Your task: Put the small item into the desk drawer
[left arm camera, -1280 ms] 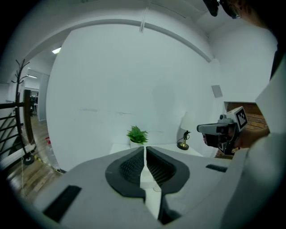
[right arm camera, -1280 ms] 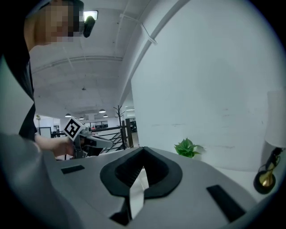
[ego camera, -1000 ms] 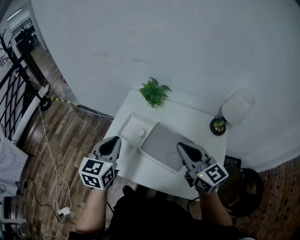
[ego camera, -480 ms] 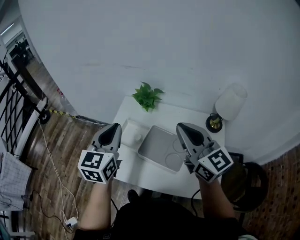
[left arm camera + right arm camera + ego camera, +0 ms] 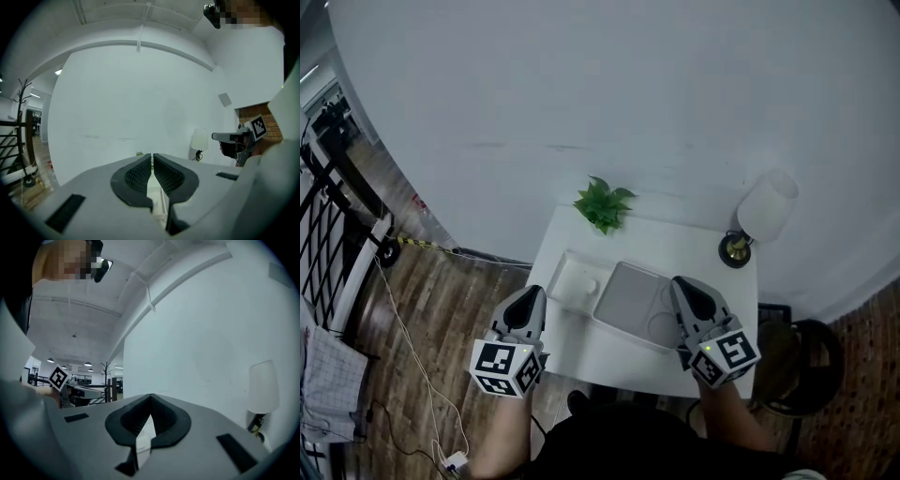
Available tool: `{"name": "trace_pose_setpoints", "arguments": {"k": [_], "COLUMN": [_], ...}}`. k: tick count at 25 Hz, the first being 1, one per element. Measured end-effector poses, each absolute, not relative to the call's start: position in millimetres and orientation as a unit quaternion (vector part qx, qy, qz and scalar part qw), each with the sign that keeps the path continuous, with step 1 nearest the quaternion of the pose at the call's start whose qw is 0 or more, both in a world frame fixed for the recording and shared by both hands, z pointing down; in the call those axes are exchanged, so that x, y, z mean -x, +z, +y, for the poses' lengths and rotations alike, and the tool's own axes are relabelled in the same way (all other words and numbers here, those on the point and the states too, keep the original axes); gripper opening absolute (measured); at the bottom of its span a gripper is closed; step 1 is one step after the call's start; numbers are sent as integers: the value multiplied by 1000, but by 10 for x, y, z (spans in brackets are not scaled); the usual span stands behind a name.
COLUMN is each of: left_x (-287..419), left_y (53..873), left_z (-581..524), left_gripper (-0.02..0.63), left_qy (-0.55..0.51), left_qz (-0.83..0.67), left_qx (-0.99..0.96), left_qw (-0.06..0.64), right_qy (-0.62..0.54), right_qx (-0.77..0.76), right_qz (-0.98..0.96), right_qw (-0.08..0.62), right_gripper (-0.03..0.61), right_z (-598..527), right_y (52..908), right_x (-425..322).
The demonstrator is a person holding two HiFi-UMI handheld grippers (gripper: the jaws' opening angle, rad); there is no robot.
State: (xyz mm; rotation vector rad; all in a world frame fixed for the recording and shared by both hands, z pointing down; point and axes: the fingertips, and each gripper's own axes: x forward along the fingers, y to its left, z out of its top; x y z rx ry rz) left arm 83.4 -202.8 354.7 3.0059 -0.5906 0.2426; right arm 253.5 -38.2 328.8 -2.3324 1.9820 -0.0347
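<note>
In the head view a small white item [image 5: 589, 286] lies in a shallow white tray [image 5: 562, 274] on the left of a small white desk [image 5: 694, 246]. No drawer shows from above. My left gripper [image 5: 528, 302] hovers over the desk's near left corner, just short of the tray, with its jaws shut and empty [image 5: 152, 157]. Above the near right part of the desk, beside a flat grey slab [image 5: 630, 298], my right gripper [image 5: 691, 292] is also held shut, and its pads [image 5: 150, 399] grip nothing.
A green plant [image 5: 603, 204] stands at the desk's back edge and a white-shaded lamp [image 5: 766, 211] at its back right corner. A dark round seat [image 5: 799, 361] sits right of the desk. A cable [image 5: 411, 349] trails over the wood floor on the left, near black railings [image 5: 328, 234].
The head view has swung a little, so the desk sits slightly lower and further right. Both grippers stay shut over the desk's near edge, in much the same place relative to it.
</note>
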Motion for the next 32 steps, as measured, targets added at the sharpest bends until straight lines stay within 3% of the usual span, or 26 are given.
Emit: {"name": "trace_pose_setpoints", "arguments": {"k": [32], "left_x": [-843], "left_y": [3825], "left_z": [-2311], "left_gripper": [25], "left_qy": [105], "left_qz": [-211], "left_qx": [-971], "left_qw": [49], "right_qy": [-6], "right_qx": [739], "right_qz": [673], "right_qw": [11], "right_gripper": [3], "right_z": [-798], "right_y": [3248], "right_x": [-2441]}}
